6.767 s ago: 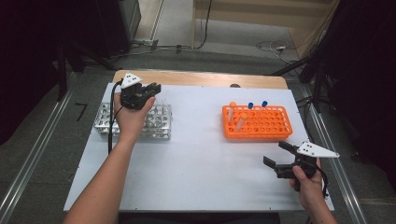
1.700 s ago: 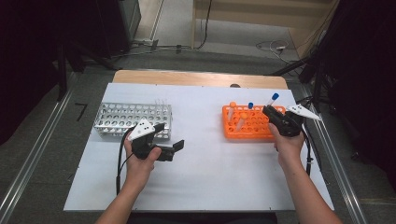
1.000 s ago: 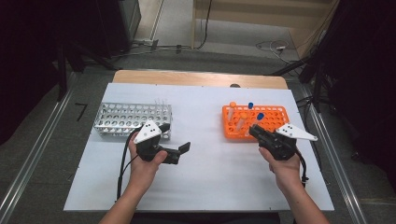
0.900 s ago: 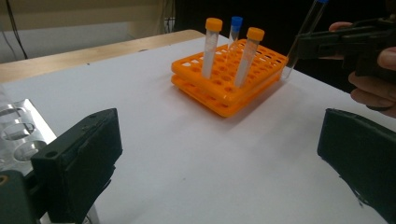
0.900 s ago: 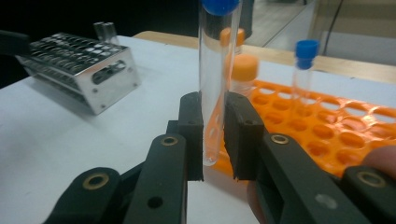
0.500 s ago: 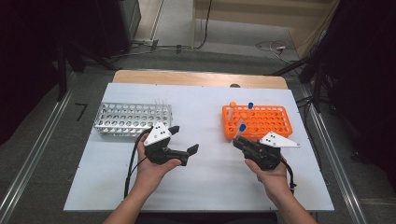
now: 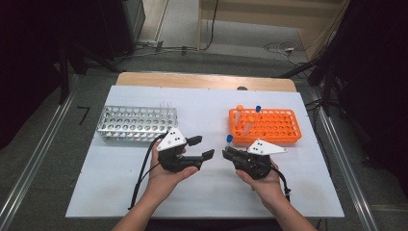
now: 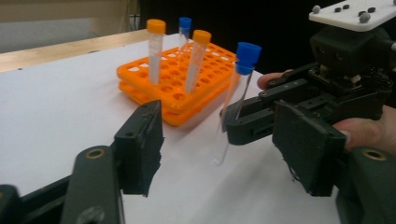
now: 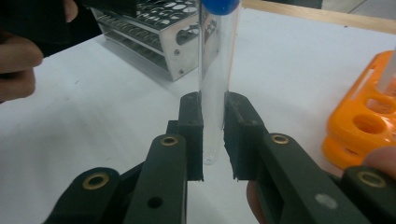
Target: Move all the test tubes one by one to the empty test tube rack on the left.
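The right claw [image 7: 226, 152] is clamped on a clear test tube w/ a blue cap [image 9: 215, 70], held upright just above the counter [image 7: 115, 192]; in the right gripper view both pads press the tube's lower part, its rounded bottom poking out below them. In the high view the tube is hard to make out, but its blue cap shows at approx. the claw's tip, just in front of the orange rack [image 7: 284, 126]. The left claw [image 7: 201, 147] faces it from the left, near but apart, jaws partly spread and just now closing, w/ nothing between the pads yet; in the left gripper view the tube stands beyond the gap between the two black jaws, slightly tilted, cap up. The orange rack sits behind the right hand [image 7: 262, 180] and holds three capped tubes: two orange-capped [image 8: 155, 44] and one blue-capped, all in its left end. The metal rack [image 7: 136, 123] stands at the left of the counter, behind the left hand [image 7: 166, 175]; whether the thin clear tubes at its right end are capped I can't tell.
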Motion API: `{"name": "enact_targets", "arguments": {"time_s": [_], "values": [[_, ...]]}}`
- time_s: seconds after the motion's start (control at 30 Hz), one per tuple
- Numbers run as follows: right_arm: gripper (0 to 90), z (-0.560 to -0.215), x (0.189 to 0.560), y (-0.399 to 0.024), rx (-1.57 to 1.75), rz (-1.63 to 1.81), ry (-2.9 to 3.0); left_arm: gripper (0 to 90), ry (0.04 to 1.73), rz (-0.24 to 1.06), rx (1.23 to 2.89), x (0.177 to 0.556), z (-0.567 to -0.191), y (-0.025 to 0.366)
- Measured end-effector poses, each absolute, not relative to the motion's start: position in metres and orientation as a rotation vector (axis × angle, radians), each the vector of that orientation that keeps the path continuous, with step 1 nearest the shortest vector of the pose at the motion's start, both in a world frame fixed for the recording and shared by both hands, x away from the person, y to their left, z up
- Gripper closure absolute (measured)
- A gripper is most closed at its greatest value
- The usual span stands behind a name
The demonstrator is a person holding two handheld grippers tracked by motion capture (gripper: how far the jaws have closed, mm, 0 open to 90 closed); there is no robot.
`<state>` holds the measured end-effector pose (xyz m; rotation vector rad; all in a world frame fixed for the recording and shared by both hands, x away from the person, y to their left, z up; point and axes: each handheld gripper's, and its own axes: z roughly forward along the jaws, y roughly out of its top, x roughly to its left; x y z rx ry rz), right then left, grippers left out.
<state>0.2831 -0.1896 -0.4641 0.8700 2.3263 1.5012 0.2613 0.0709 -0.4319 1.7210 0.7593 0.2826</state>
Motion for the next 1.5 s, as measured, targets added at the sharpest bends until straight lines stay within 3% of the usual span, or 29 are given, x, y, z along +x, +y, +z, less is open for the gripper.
{"name": "enact_targets", "arguments": {"time_s": [0.43,0.57,0.87,1.23,1.37,1.5], "values": [[75.7,-0.463,0.267,-0.167,0.717,1.524,2.430,62.9,0.724,0.235,1.772,0.264,-0.435,0.052],[75.7,-0.463,0.266,-0.166,0.704,1.523,2.442,74.1,0.712,0.243,1.778,0.262,-0.434,0.050],[73.8,-0.464,0.268,-0.167,0.702,1.524,2.457,76.3,0.700,0.289,1.793,0.261,-0.434,0.052],[12.1,-0.459,0.281,-0.199,0.733,1.576,2.472,76.3,0.732,0.308,1.753,0.266,-0.430,0.070],[2.4,-0.452,0.283,-0.216,0.745,1.621,2.404,76.4,0.748,0.319,1.738,0.268,-0.428,0.080],[1.5,-0.448,0.288,-0.229,0.771,1.619,2.342,76.4,0.778,0.336,1.724,0.273,-0.427,0.093]]}}
